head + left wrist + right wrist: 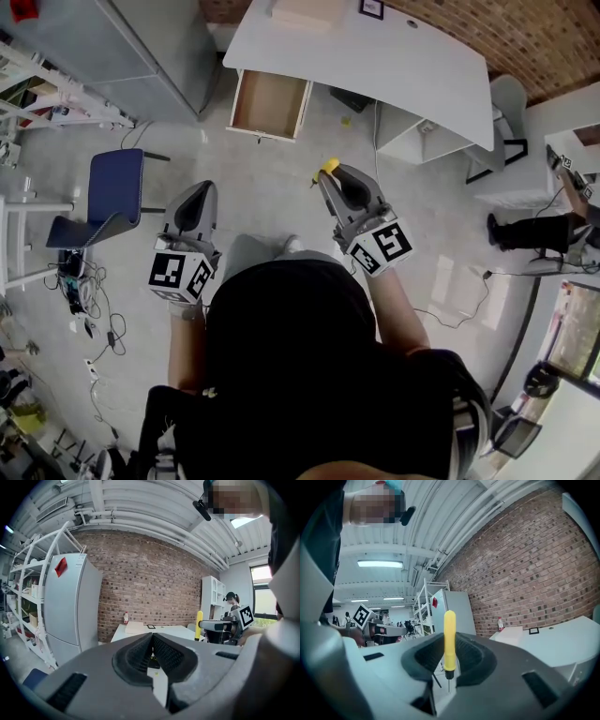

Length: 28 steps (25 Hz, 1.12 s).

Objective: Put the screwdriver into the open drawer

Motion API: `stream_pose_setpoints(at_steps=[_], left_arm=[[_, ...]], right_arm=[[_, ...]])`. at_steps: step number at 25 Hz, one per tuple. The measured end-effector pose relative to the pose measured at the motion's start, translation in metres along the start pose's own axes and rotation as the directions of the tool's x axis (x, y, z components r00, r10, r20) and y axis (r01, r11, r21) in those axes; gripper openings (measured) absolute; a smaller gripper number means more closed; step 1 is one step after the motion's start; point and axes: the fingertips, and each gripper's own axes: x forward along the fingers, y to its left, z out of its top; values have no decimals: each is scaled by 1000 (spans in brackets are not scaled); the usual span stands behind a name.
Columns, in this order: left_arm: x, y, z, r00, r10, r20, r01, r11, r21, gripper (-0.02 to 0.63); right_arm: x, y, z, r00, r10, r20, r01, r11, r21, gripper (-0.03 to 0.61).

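Observation:
My right gripper [327,177] is shut on a yellow-handled screwdriver [449,639], held upright between its jaws with the thin shaft pointing down. In the head view the screwdriver [328,168] shows as a yellow tip at the jaws. The open drawer [270,105] with a bare wooden bottom juts out from under the white desk [394,66], some way ahead of both grippers. My left gripper [194,208] hangs at the left with its jaws closed together and nothing between them [151,652]. The right gripper [220,627] and screwdriver [199,624] also show in the left gripper view.
A blue chair [108,199] stands left of the left gripper, with cables [89,314] on the floor beside it. A grey cabinet [131,47] and white shelving [47,94] are at the far left. A cardboard box [307,11] lies on the desk. Another person [534,230] stands at right.

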Motion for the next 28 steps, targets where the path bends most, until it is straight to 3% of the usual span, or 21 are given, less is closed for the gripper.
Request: stream_pose_setpoints(at_steps=[5,11,28], left_arm=[[18,7,-4,1000,-12,-10,12,1000,-7,4],[54,49,4,999,-43,-5,43,999,-14,3],[144,226,20,991,-121,-61,117,992,-55,3]], right_arm=[[11,-10,-1,1000,5,-6,-5,1000,4,78],[60,-26,0,1000,-19,-19,19,1000,4,78],[250,-53,-13,992,-85,-96,88,996,30,78]])
